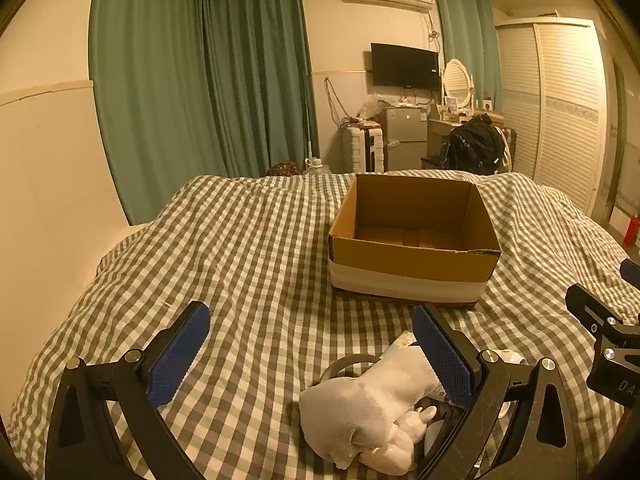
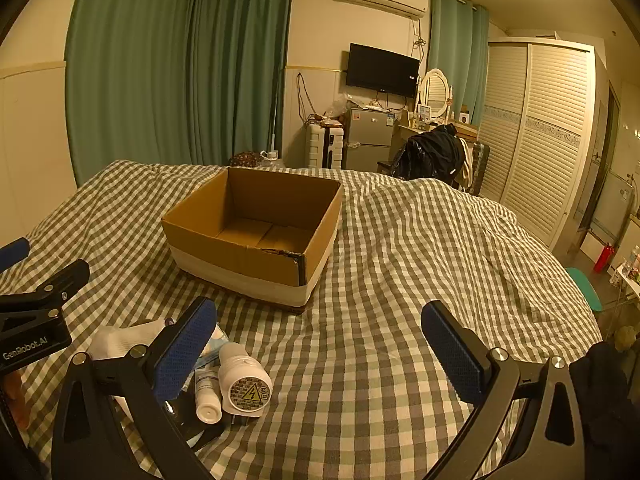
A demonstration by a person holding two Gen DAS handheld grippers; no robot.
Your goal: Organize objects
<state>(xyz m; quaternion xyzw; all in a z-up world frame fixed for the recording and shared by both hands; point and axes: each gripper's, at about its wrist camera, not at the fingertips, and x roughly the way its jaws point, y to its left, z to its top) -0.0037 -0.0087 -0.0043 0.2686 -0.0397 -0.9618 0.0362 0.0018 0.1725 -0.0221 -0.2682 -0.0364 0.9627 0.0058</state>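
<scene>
Just beside left claw (image 1: 310, 354): sock (image 1: 360, 404).

place: home bedroom | signs: checked bed cover (image 1: 248, 248), wardrobe (image 1: 560, 96), curtains (image 1: 200, 72), wall television (image 1: 405, 65)

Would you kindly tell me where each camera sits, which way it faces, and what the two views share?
Left wrist view: sits on the open left claw, looking slightly downward across the checked bedspread at the cardboard box; the white sock lies near its right finger, and the other claw shows at the right edge.
Right wrist view: sits on the open right claw, facing the same box from further right; a white plug adapter lies low left.
Shared: box, bedspread, green curtains.
</scene>
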